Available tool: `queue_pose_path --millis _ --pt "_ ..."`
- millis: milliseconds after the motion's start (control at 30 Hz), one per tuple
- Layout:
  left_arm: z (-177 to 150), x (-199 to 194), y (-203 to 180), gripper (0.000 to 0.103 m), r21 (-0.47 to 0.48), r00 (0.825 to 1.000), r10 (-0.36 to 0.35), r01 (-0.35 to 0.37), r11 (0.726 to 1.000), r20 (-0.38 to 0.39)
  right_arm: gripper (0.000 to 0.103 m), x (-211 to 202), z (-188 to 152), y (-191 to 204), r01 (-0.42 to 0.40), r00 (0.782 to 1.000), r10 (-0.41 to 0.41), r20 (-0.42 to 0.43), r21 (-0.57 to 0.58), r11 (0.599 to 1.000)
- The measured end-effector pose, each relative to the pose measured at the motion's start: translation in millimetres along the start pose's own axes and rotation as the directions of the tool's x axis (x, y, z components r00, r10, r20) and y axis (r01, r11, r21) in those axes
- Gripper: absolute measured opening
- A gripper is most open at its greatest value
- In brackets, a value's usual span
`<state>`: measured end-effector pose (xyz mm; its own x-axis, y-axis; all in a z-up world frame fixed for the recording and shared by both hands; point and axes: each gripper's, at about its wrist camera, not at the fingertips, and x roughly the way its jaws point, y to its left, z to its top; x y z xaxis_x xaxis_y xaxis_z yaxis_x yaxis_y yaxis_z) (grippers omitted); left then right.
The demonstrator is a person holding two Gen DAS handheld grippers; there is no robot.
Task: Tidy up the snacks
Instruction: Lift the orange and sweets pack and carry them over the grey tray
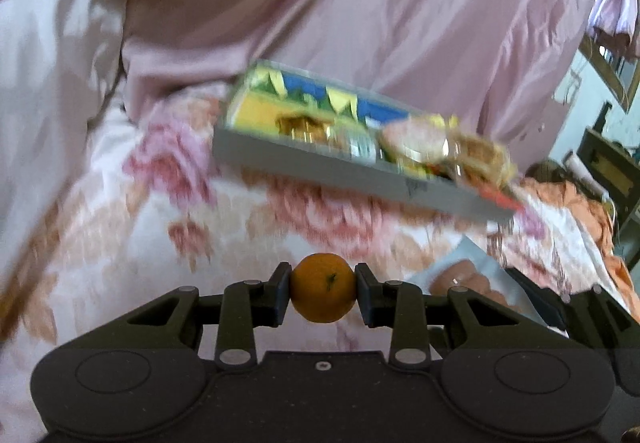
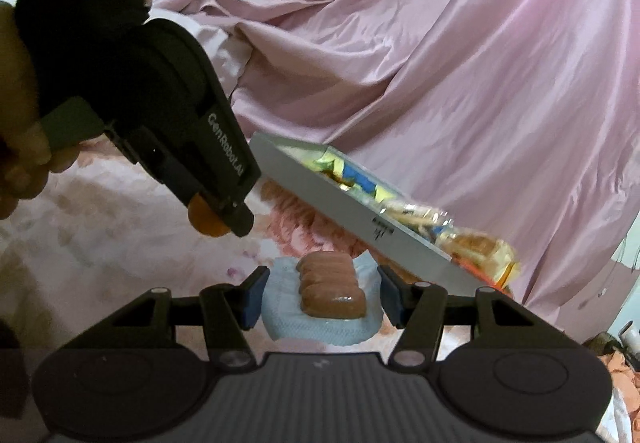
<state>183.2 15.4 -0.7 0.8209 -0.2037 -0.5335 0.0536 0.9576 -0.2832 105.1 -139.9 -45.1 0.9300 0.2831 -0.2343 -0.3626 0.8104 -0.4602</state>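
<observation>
Mandarin (image 1: 322,293) sitting pinched between left gripper (image 1: 322,294) pads, one pad pressing each side, stem dimple facing the camera. Hanging clear above floral bedspread (image 1: 120,235), not touching it. Showing again in right wrist view as an orange bulge (image 2: 206,218) poking out under the left gripper (image 2: 224,217) tip, up and left of the right gripper. Person's hand (image 2: 24,147) wrapping the left gripper's handle at the left edge.

Right gripper (image 2: 319,297) standing spread, blue pads either side of sausage pack (image 2: 320,299), a gap showing on both sides, nothing pressing. Pack lying flat on the bedspread directly ahead between the fingers: row of brown sausages on a pale blue-white wrapper. Same pack (image 1: 460,283) peeking in at lower right of left wrist view, just right of the left gripper's finger.

Grey snack box (image 1: 340,167) lying on the bedspread beyond both grippers, well ahead of the mandarin, long side wall facing the cameras. Holding yellow-and-blue packets toward the far end, bagged brownish snacks spilling over the near right end; contents blurred, labels not readable. Box (image 2: 360,219) sitting just behind and right of the sausage pack in right wrist view, near corner close to the right finger.

Pink satin sheet (image 1: 360,3) bunching up behind the box.
</observation>
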Motion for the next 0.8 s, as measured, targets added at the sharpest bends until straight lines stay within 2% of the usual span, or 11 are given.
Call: queue_pose_path --millis 200,400,633,800 --pt "44.1 4.8 -1.3 0.036 0.048 0.996 -0.007 0.002 0.999 0.088 0.062 17.6 17.8 -17.2 0.041 0.998 -0.039 0.057 -0.027 0.999" --pt "80.5 25.9 7.8 0.036 0.052 0.991 0.008 -0.015 0.999 0.134 0.062 54.2 39.2 -30.7 0.055 0.994 -0.05 0.101 -0.045 0.997" --pt "113.7 61.2 18.8 0.036 0.058 0.99 -0.002 -0.006 0.998 0.143 0.063 102.6 60.7 -36.0 0.032 0.993 -0.029 0.114 -0.033 0.999" --pt "124.7 84.6 25.1 0.036 0.058 0.992 0.003 -0.011 0.998 0.127 0.063 135.9 65.6 -37.4 0.013 0.996 -0.011 0.094 -0.016 1.0"
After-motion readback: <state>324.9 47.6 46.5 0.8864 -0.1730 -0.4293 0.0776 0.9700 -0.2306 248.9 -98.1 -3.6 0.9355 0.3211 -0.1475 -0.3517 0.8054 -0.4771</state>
